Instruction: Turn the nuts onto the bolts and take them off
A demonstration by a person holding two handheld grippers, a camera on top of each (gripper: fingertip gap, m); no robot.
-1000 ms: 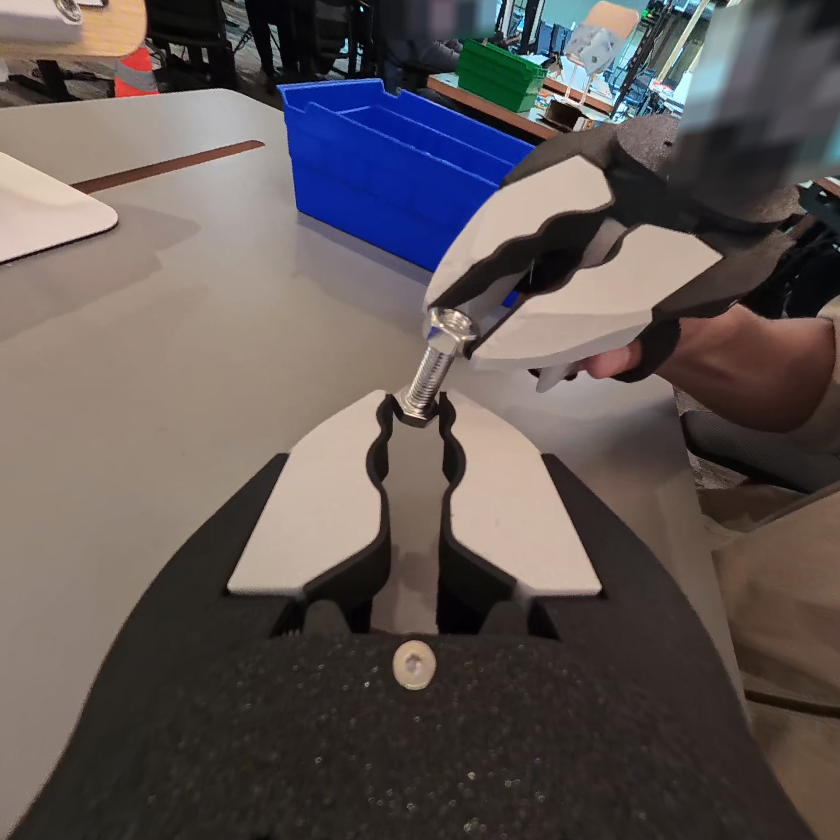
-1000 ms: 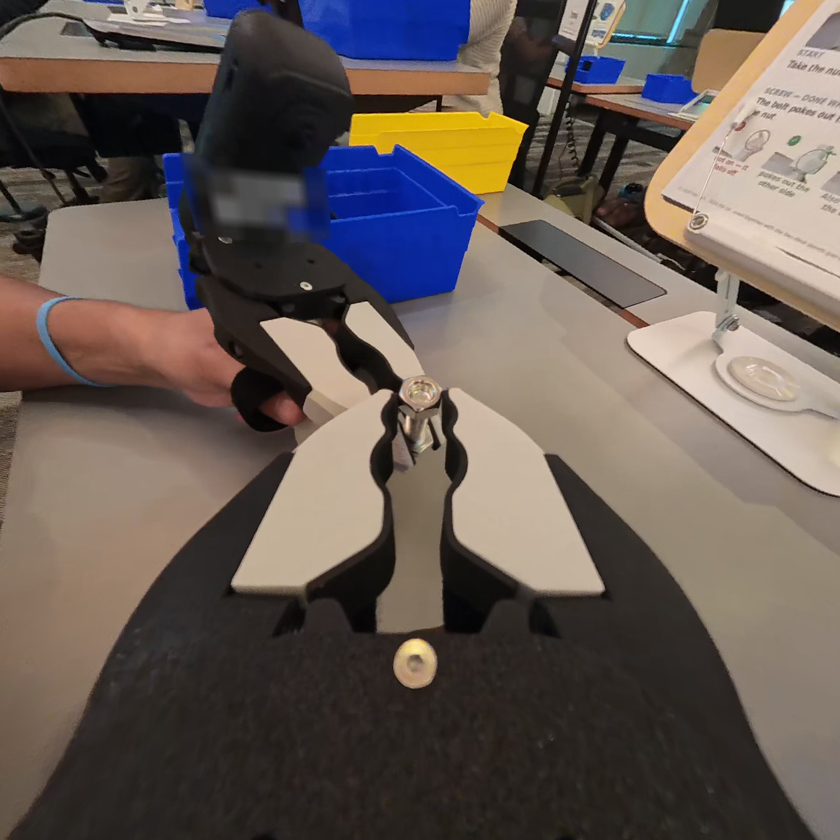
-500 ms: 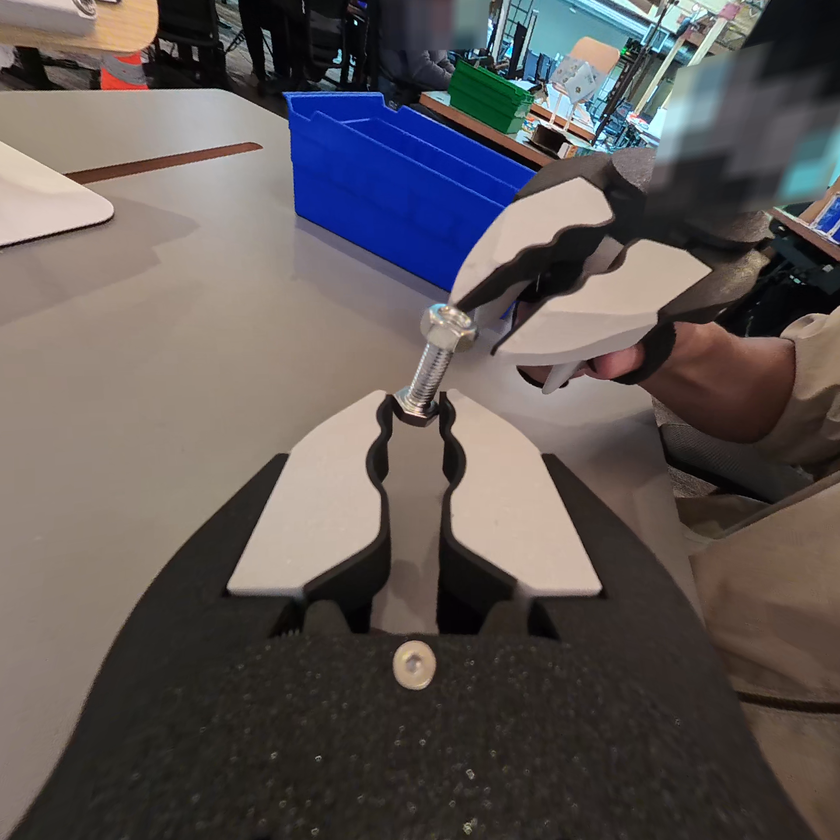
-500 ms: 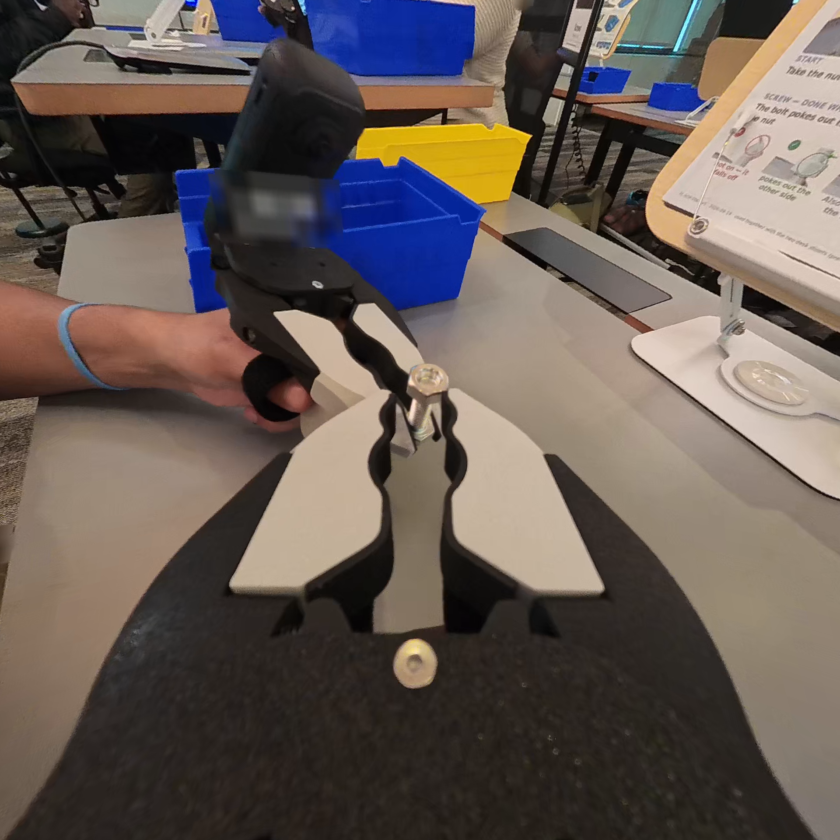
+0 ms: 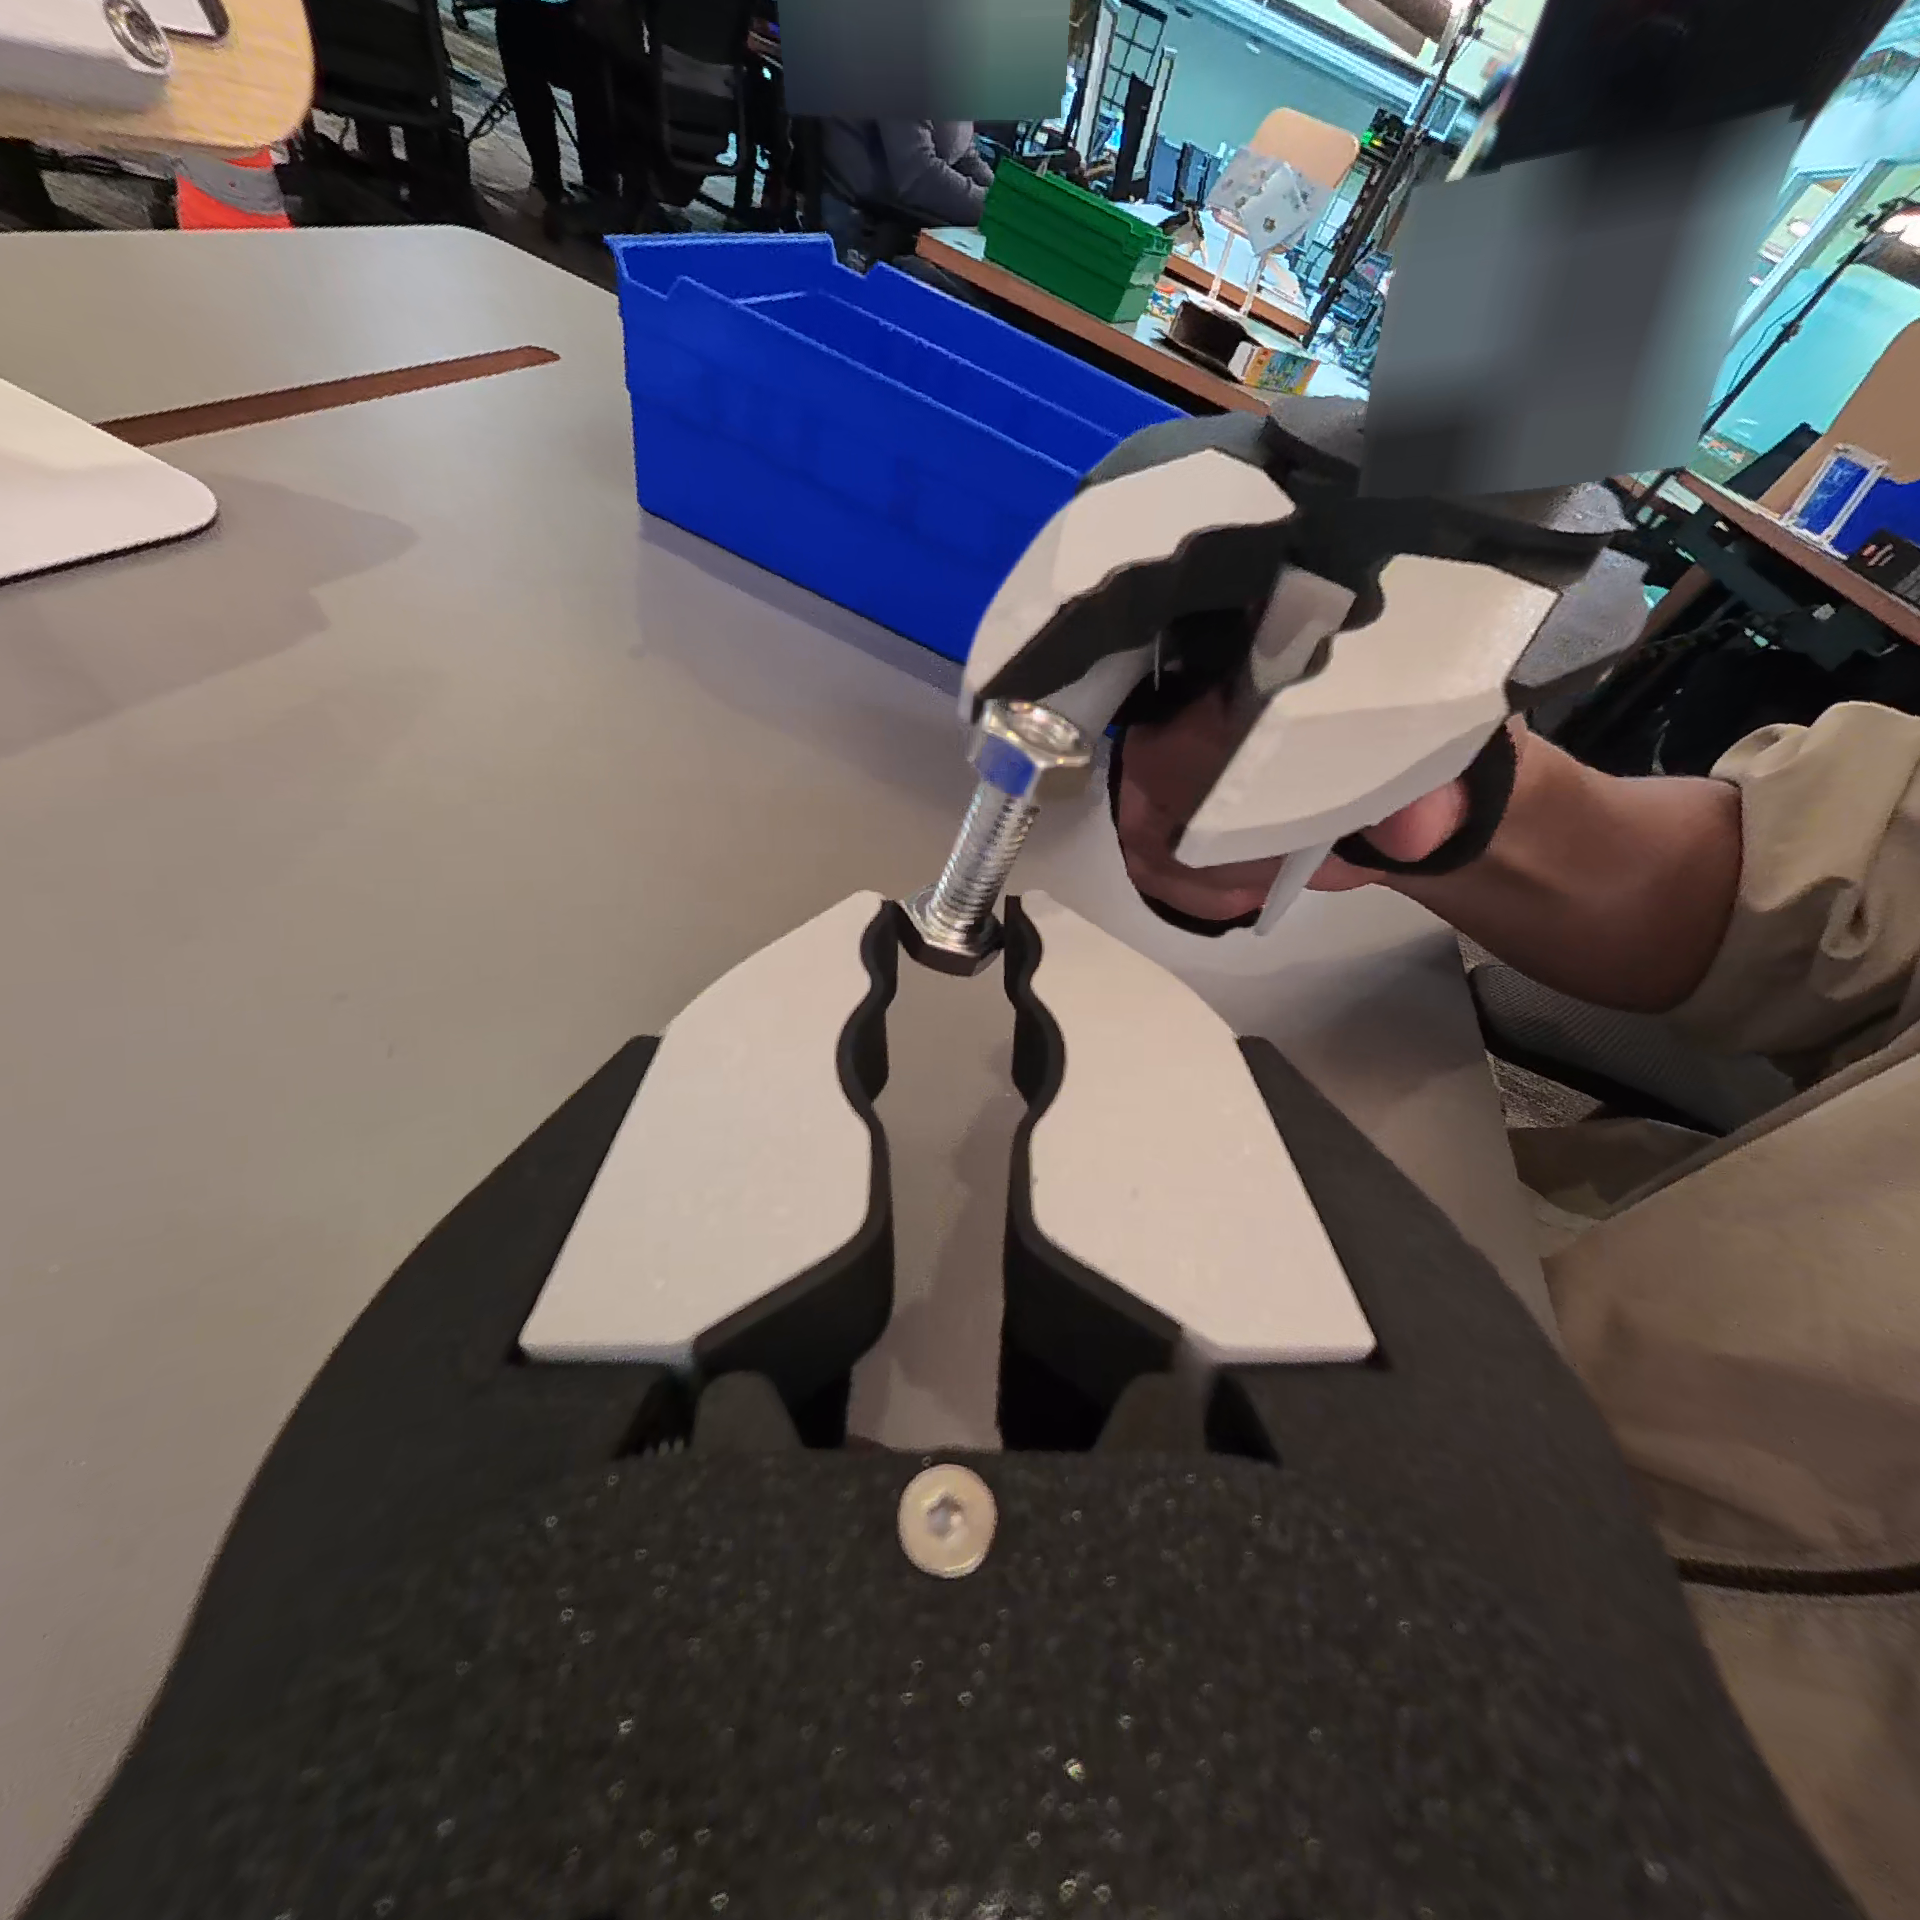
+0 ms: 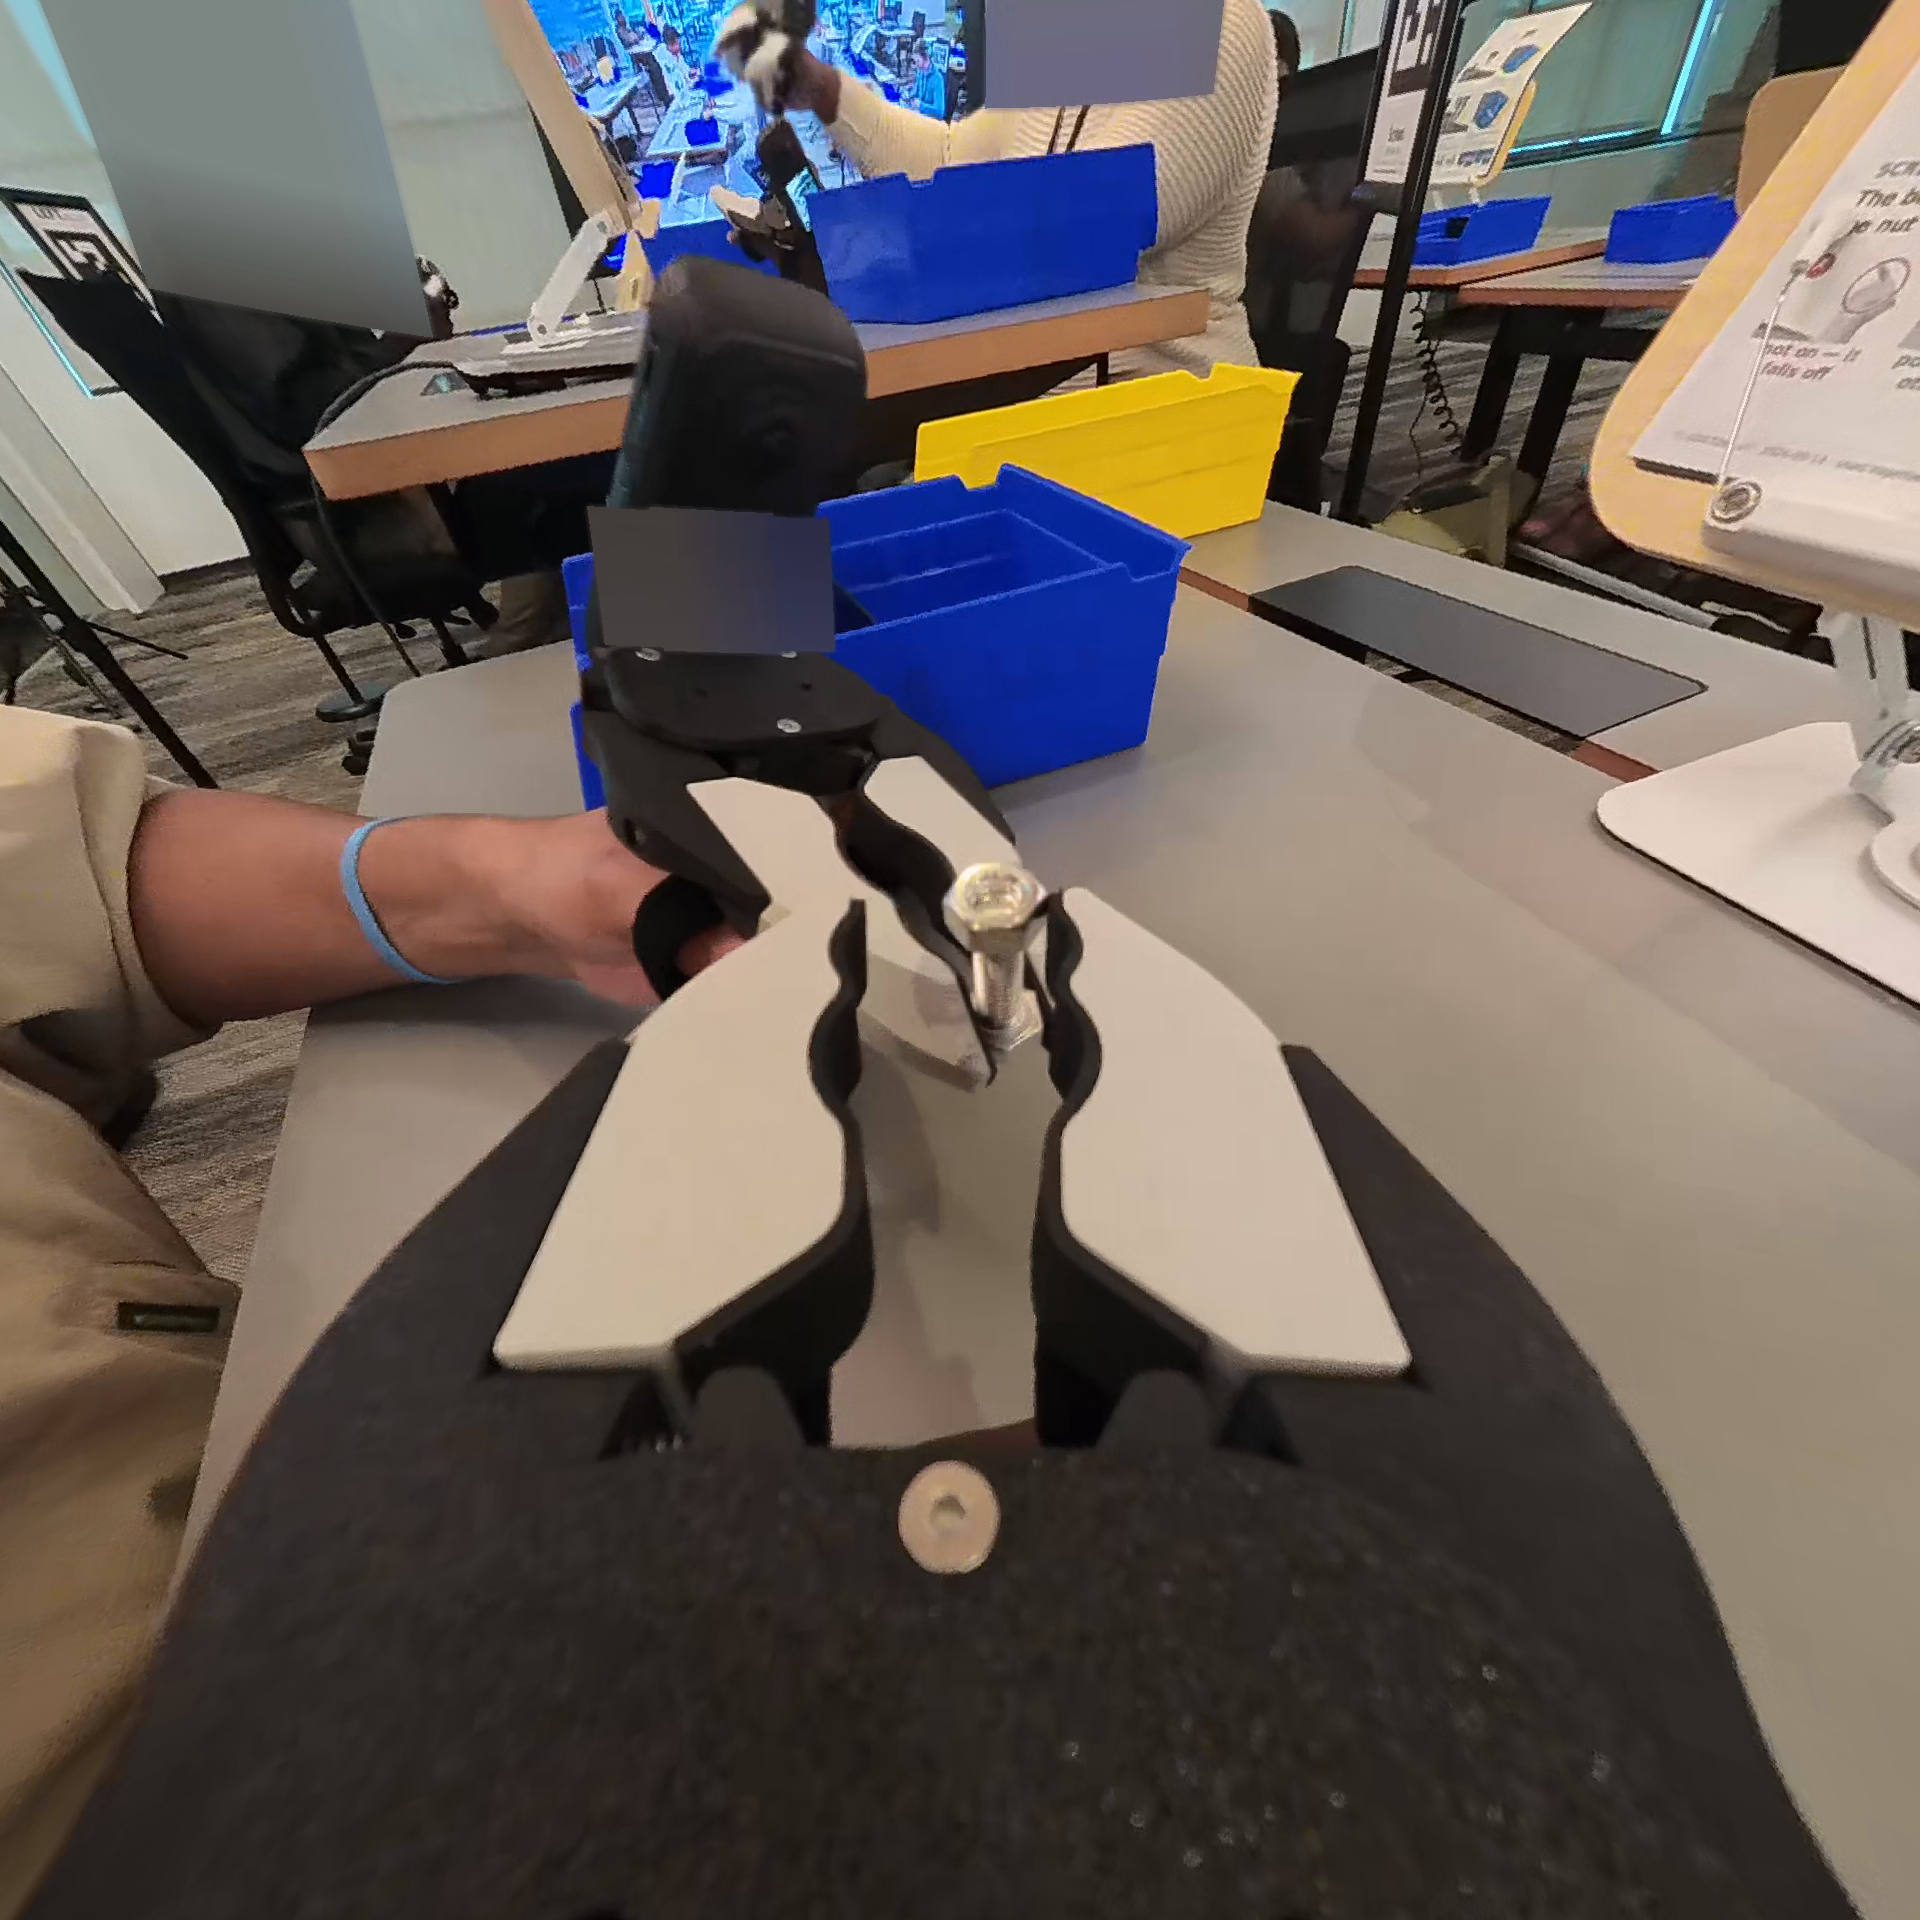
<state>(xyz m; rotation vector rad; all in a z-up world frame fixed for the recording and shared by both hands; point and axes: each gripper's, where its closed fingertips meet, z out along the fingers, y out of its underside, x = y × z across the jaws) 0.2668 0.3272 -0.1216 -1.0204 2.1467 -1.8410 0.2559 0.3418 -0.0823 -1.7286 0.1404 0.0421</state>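
Observation:
My left gripper (image 5: 951, 914) is shut on the hex head (image 5: 948, 943) of a silver bolt (image 5: 982, 831) and holds it above the grey table (image 5: 416, 831), shaft pointing up and away. A silver nut (image 5: 1031, 740) sits at the shaft's far end. My right gripper (image 6: 954, 914) is open around the nut (image 6: 992, 902). The nut lies close to the right-hand finger (image 6: 1122, 997), and the other finger stands clear of it. The left wrist view shows the right gripper (image 5: 1091, 779) spread, with one fingertip just above the nut. The left gripper (image 6: 987, 1049) shows in the right wrist view, gripping the bolt's lower end.
A blue bin (image 5: 831, 457) stands on the table behind the grippers; it also shows in the right wrist view (image 6: 997, 644). A yellow bin (image 6: 1112, 447) lies beyond it. A white stand base (image 6: 1766, 862) with an instruction board is at the right. A person's hands hold both grippers. One gripper's finger ends stand about 4 cm off the other's.
My right gripper, shut on the nut a second ago, has opened and let go of it. The left gripper keeps its grip on the bolt head; both have shifted slightly.

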